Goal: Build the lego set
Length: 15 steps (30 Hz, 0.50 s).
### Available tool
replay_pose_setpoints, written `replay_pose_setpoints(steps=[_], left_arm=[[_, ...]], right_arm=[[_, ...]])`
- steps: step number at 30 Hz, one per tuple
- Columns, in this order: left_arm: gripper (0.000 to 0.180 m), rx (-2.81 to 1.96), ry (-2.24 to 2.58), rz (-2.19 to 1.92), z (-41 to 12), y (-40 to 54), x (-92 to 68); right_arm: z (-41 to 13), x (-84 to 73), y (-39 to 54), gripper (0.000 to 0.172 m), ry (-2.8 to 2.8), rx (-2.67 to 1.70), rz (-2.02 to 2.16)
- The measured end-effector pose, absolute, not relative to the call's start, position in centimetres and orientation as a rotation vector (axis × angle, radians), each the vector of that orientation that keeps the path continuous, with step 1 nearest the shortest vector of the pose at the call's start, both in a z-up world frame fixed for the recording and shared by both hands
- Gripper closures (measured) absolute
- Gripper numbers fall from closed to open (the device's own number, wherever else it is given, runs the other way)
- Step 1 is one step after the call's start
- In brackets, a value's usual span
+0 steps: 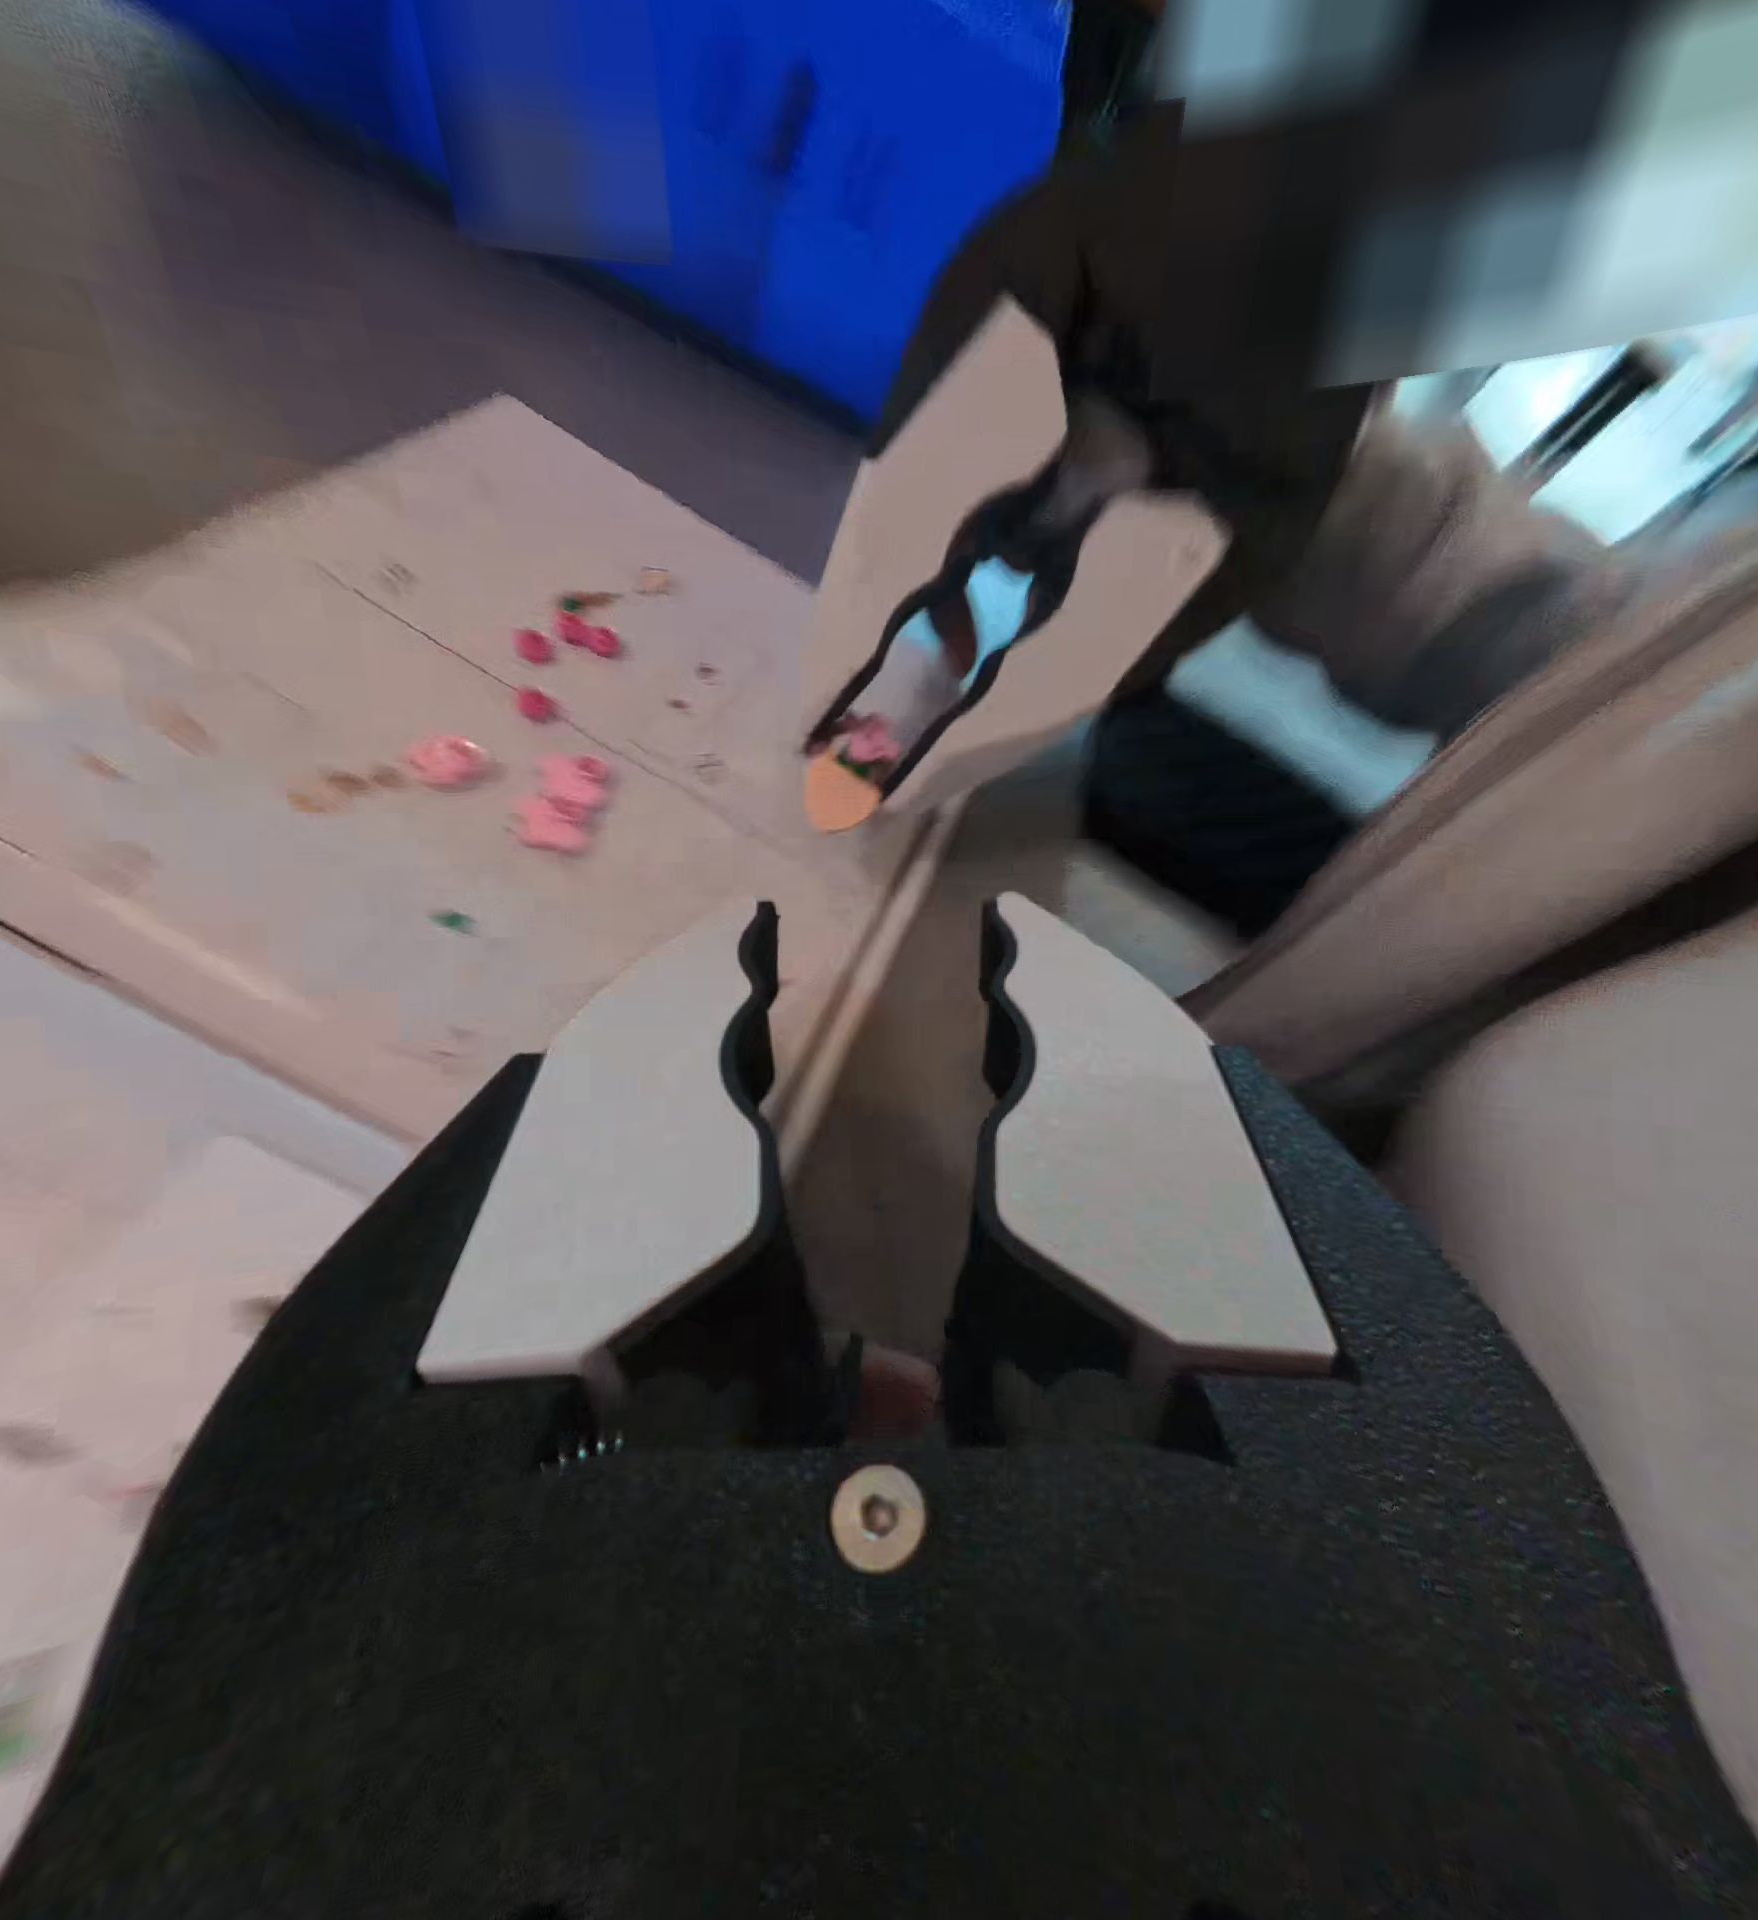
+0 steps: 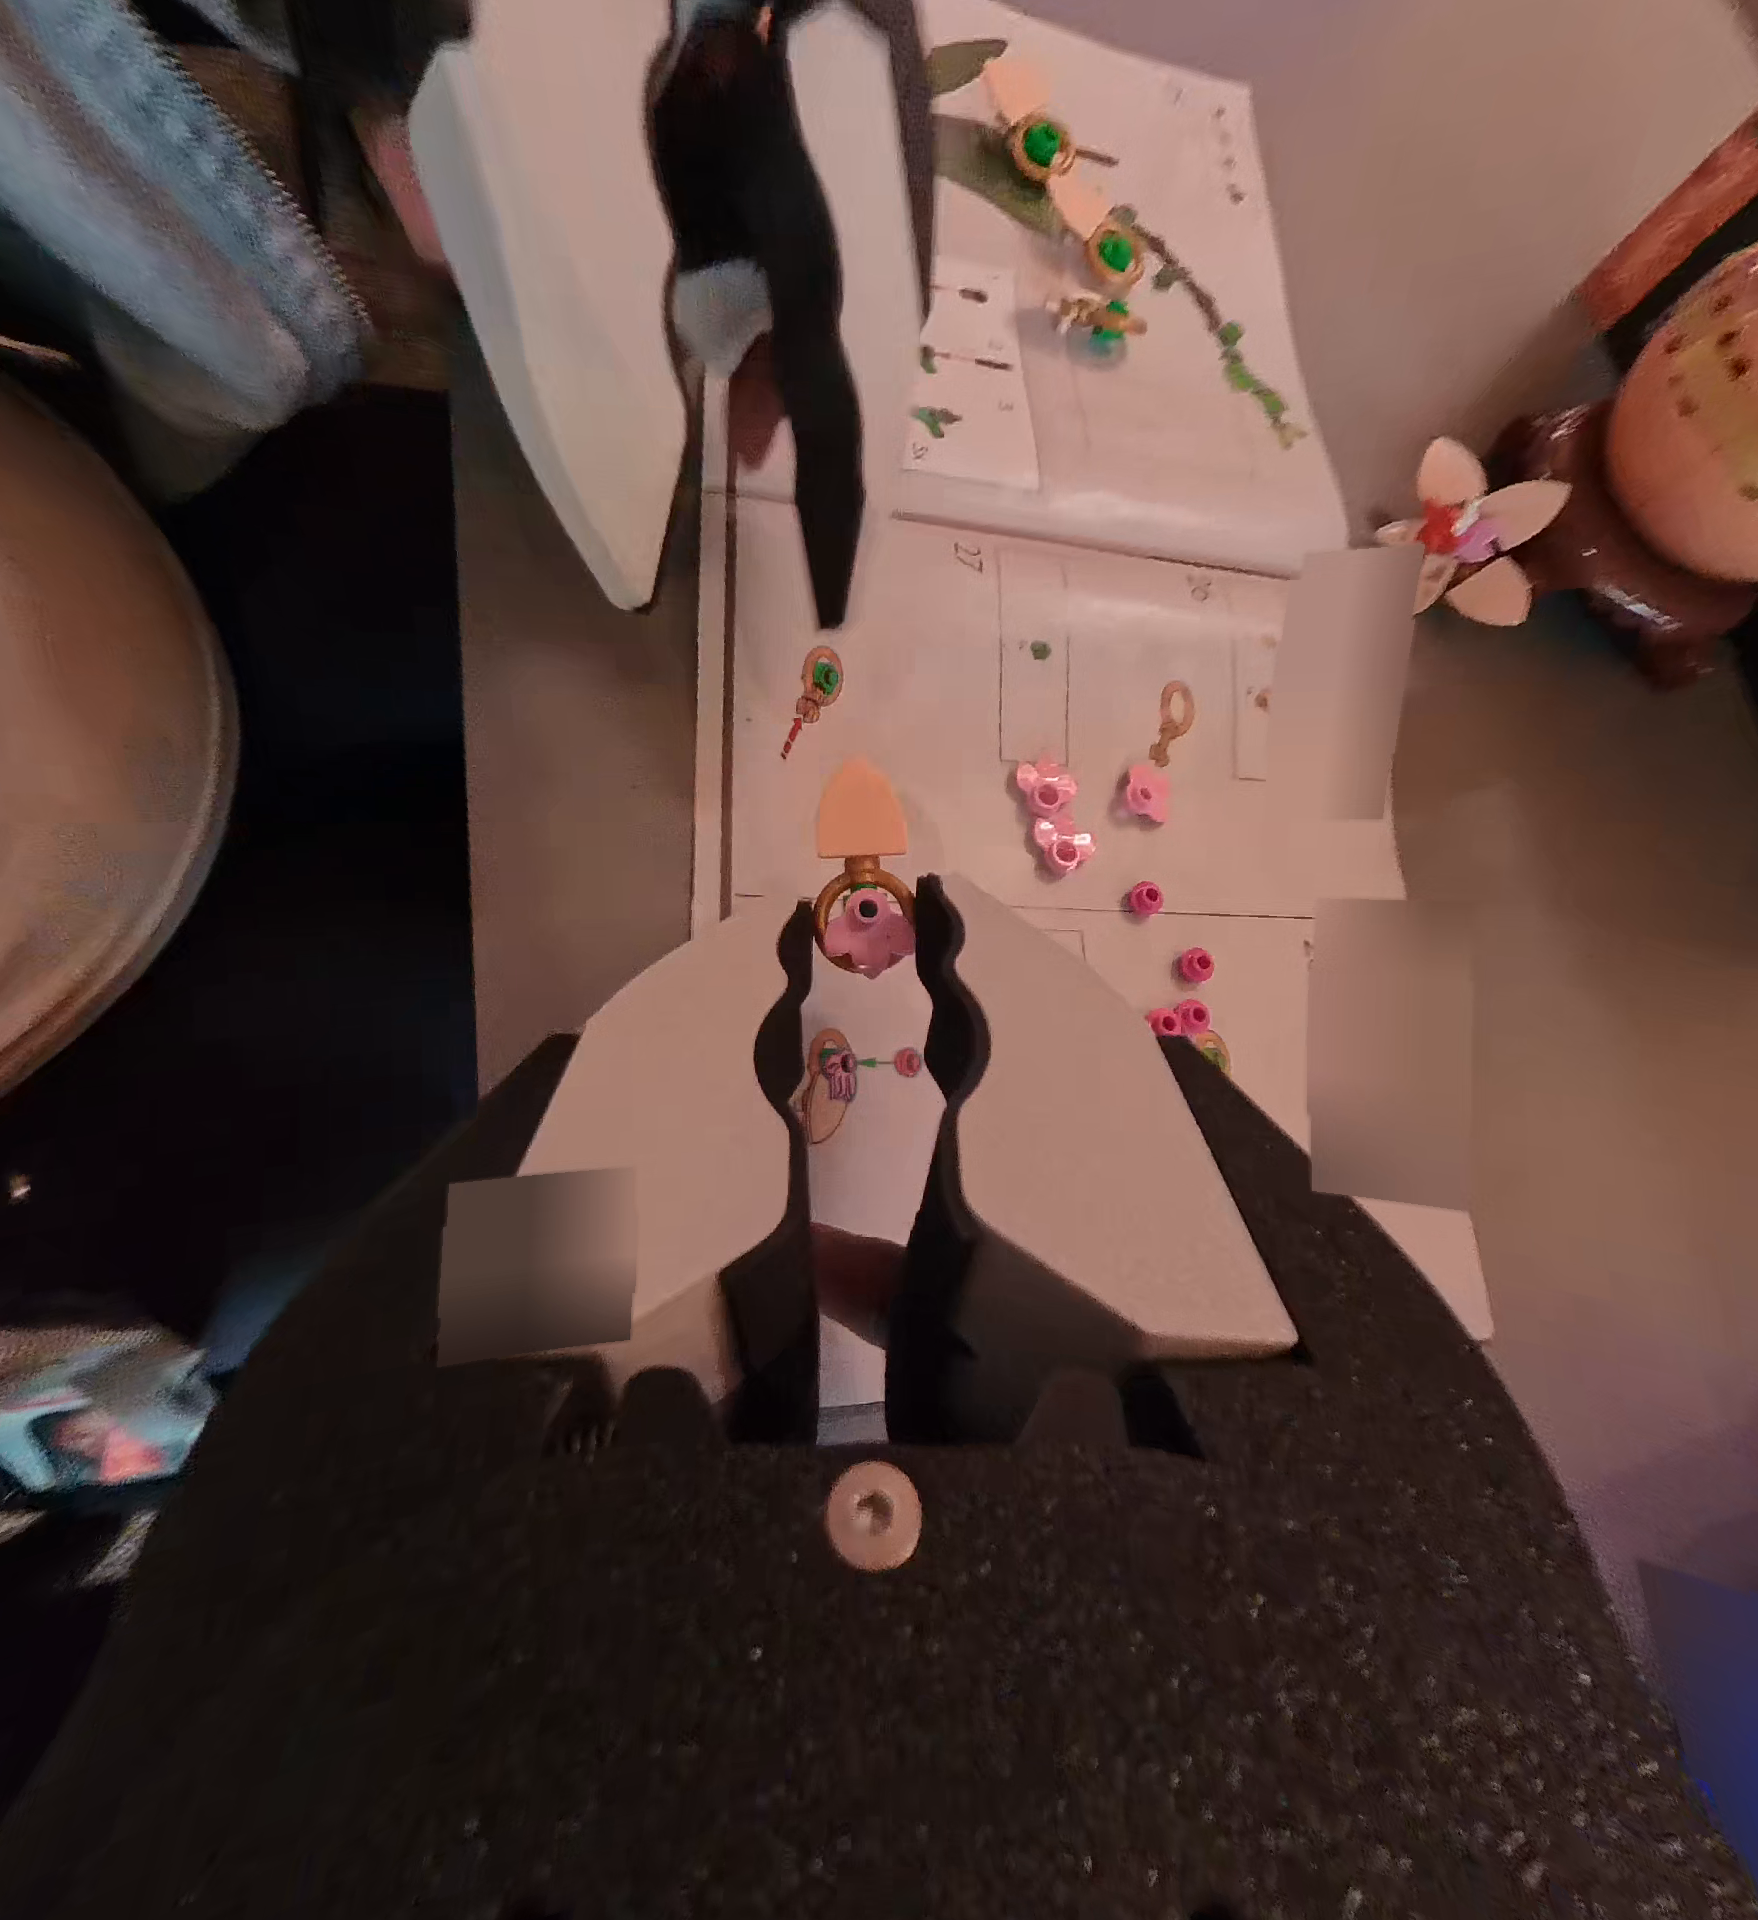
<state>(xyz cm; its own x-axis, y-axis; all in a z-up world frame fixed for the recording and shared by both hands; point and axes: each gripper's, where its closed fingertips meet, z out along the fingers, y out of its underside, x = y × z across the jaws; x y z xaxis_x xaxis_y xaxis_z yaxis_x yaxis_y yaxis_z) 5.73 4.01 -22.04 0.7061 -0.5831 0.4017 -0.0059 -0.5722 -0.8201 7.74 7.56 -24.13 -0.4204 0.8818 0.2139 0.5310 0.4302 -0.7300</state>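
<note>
Mostly the left wrist view was smeared by motion blur, so the pink bits on the paper there could not be counted, and blurred patches covered parts of both views. Left gripper stood open with nothing between its fingers, pointed along the edge of the instruction sheet and clear of everything.

Right gripper was angled down over the open instruction booklet, its two fingertips pressed on either side of a small toy-brick piece: gold ring, pale pink flower seated in it, tan leaf-shaped petal sticking out beyond the tips. Piece sat up off the page, in the grip.

Loose on the booklet, right wrist view: three pale pink flowers, at least four small dark pink studs, the lowest partly behind the right finger; one gold ring link. A second cream-petalled flower lay beside a brown speckled pot, cut off at the frame edge.
</note>
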Motion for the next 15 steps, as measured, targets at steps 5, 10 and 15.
replay_pose_setpoints(steps=[5,10,15], left_arm=[[0.146,-1.992,1.009,-0.243,-24.0,5.6,4.4],[0.147,-2.049,1.058,-0.415,-25.5,6.2,5.9],[0.152,-2.053,1.019,-0.456,-25.4,6.6,5.8]], right_arm=[[-25.1,7.2,7.8,0.154,-2.259,-1.191,0.837],[-25.7,6.6,7.3,0.154,-2.351,-1.156,0.817],[-25.6,5.9,6.8,0.154,-2.368,-1.12,0.85]])
